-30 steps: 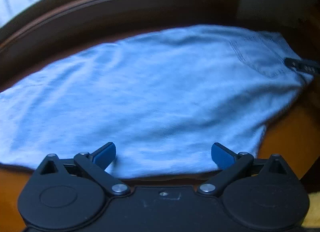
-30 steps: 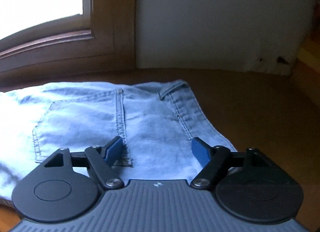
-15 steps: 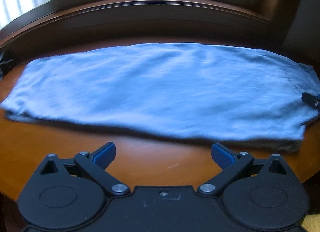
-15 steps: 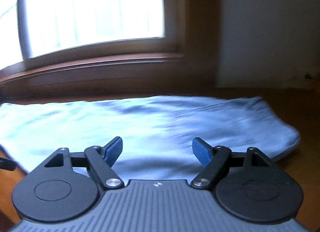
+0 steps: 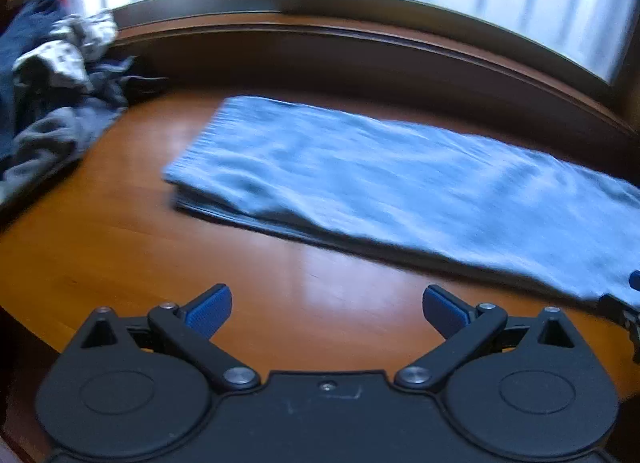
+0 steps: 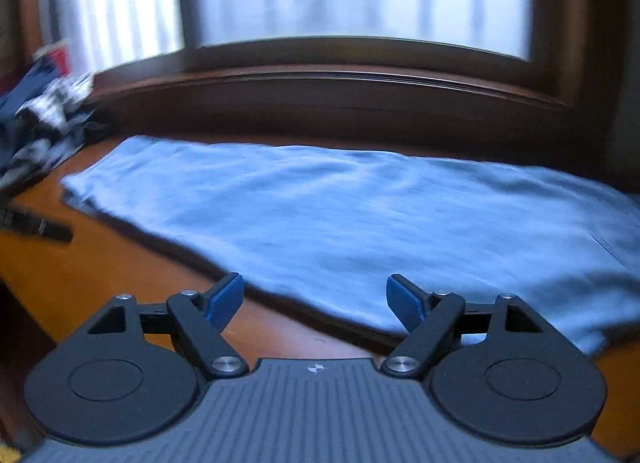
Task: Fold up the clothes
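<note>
A pair of light blue jeans (image 5: 392, 183) lies folded lengthwise, flat on the round wooden table (image 5: 120, 247); the hem end points left. It also shows in the right wrist view (image 6: 360, 215). My left gripper (image 5: 326, 309) is open and empty above bare wood, short of the jeans' near edge. My right gripper (image 6: 316, 299) is open and empty over the near edge of the jeans. The right gripper's tip (image 5: 624, 311) shows at the right edge of the left wrist view, and the left gripper (image 6: 36, 225) at the left of the right wrist view.
A pile of unfolded clothes (image 5: 52, 95) sits at the table's far left, also seen in the right wrist view (image 6: 36, 127). A dark wooden window sill (image 5: 360, 51) runs behind the table. The table's curved front edge is close below both grippers.
Both grippers have swung left along the jeans, away from the waistband and pocket. The hem end and the clothes pile have come into view. Both stay open.
</note>
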Available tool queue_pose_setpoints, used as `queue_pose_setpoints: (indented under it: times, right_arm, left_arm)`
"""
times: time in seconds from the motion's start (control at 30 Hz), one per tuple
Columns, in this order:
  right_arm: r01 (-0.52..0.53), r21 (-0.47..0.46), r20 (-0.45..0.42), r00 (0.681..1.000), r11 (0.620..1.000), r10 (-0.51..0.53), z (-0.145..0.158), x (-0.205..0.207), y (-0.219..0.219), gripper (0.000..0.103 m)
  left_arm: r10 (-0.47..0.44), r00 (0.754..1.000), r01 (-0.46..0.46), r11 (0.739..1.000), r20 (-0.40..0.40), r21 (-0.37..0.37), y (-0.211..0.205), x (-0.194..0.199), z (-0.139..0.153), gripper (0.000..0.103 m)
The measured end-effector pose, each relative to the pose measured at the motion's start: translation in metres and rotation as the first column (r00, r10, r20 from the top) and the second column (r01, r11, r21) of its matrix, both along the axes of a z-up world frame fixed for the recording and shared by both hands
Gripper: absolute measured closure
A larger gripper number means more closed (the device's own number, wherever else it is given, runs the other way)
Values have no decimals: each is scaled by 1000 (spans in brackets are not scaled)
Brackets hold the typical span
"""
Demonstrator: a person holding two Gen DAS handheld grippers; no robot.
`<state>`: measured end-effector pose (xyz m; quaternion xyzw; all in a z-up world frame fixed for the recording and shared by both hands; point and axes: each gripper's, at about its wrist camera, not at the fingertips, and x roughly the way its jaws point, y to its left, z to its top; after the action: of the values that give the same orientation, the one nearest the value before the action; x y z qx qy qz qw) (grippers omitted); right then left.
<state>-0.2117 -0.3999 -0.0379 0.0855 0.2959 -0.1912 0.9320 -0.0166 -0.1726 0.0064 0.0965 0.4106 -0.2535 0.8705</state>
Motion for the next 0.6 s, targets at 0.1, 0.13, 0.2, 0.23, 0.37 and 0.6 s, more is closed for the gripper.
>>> queue_pose_setpoints:
  times: [0.1,0.13,0.2,0.23,0.37,0.6]
  right_arm:
    - [-52,3,7,999,999,52,-3,30,6,22]
    - [-67,11,12,998,998,67,-5,41,7,22]
    - [-102,85,46,994,991,99,-9,62,15,22]
    - [-123,109,50,992,986,118,-11,74,19,22]
    - [-193,109,50,981,975,188,-10,108,41,22]
    - [-229,16,27,973,973,228,1,146,97,21]
  left_arm:
    - [62,998,-62,998,-9,29,12,19,3,1]
    - [63,998,-62,998,-10,31,17,24,6,1]
    - [64,998,-64,996,8,58,28,35,10,1]
    - [69,997,-70,995,17,69,33,41,11,1]
    - [60,998,-62,995,28,74,51,69,16,1]
    - [-107,993,103,992,47,77,66,140,12,1]
